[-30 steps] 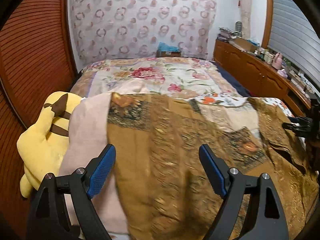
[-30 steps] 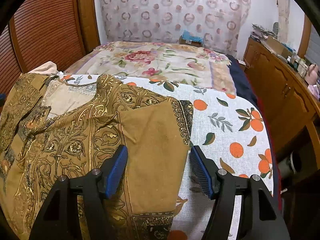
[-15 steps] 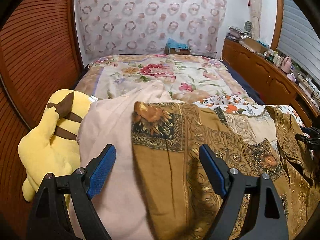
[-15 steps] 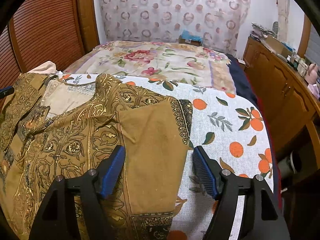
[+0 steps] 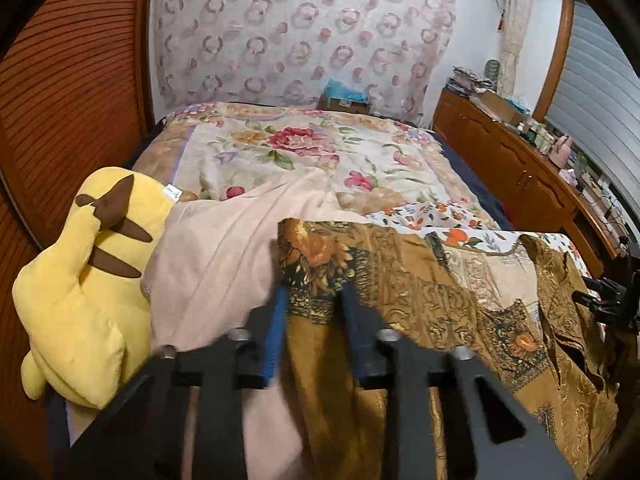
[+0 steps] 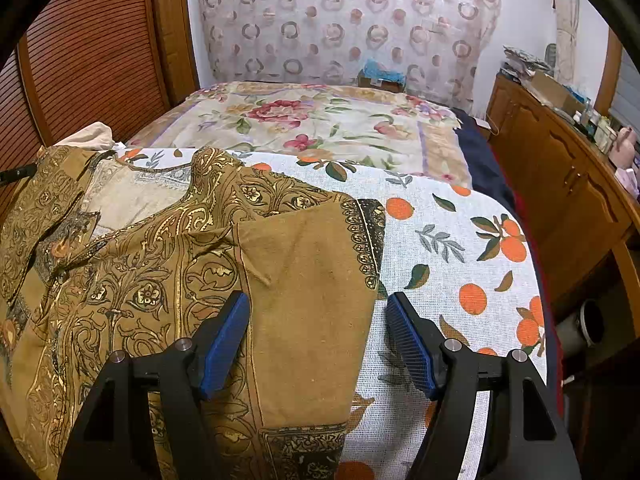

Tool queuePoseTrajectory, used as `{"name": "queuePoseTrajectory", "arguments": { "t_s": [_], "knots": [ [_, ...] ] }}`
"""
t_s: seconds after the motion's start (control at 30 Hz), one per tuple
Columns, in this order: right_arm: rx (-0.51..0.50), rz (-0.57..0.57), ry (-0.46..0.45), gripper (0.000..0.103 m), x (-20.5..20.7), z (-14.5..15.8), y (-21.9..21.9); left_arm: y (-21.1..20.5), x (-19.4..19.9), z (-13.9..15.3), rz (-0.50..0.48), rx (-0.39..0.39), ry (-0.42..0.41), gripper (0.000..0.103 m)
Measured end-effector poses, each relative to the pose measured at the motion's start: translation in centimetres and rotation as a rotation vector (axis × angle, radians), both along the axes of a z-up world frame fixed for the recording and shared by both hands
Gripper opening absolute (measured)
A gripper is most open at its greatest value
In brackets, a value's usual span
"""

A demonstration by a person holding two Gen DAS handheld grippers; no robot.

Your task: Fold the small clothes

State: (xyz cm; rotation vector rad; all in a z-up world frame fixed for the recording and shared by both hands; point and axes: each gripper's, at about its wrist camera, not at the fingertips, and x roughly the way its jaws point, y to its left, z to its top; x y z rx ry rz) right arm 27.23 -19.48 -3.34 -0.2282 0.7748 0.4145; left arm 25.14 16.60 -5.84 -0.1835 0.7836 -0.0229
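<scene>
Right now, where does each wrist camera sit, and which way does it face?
Left wrist: on the left gripper, over the brown patterned garment's left sleeve, facing the curtain; fingers nearly shut on the cuff, yellow plush at left.
Right wrist: on the right gripper, over the right sleeve, facing likewise; jaws open, orange-print cloth beneath.
Shared: garment, floral quilt.
</scene>
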Motion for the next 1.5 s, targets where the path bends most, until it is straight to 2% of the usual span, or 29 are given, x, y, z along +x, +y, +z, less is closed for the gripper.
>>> {"name": "queuePoseTrajectory", "arguments": {
  "t_s": [0.1,0.47,0.7,0.83,0.93,1.07,1.17,1.5],
  "knots": [
    [-0.001,0.0,0.0,0.073,0.0,0.0,0.0,-0.7,-0.6,0.8,-0.028,-0.001,-0.031,0.006],
    [0.012,-0.023,-0.015,0.073,0.7,1.0,-0.9,-4.1,-3.0,3.6,-0.108,0.019,-0.112,0.005],
    [0.017,-0.015,0.026,0.073,3.1,0.8,-0.6,-5.8,-4.2,4.1,-0.137,0.017,-0.137,0.005],
    [0.019,-0.003,0.029,0.063,4.0,0.7,-0.1,-6.3,-5.0,4.3,-0.144,0.01,-0.143,0.005],
    [0.003,0.017,0.014,0.047,3.8,0.7,0.5,-6.7,-6.0,4.6,-0.146,0.006,-0.156,0.005],
    [-0.005,0.087,0.026,0.007,3.0,0.7,1.5,-7.0,-7.1,4.6,-0.146,0.001,-0.164,0.005],
    [-0.032,0.114,-0.001,0.006,1.6,1.1,1.9,-7.3,-8.4,4.6,-0.146,0.0,-0.171,0.005],
    [0.059,0.1,-0.172,0.005,-6.4,5.7,-1.2,-6.8,-12.6,5.5,-0.118,0.024,-0.212,0.005]
  ]
}}
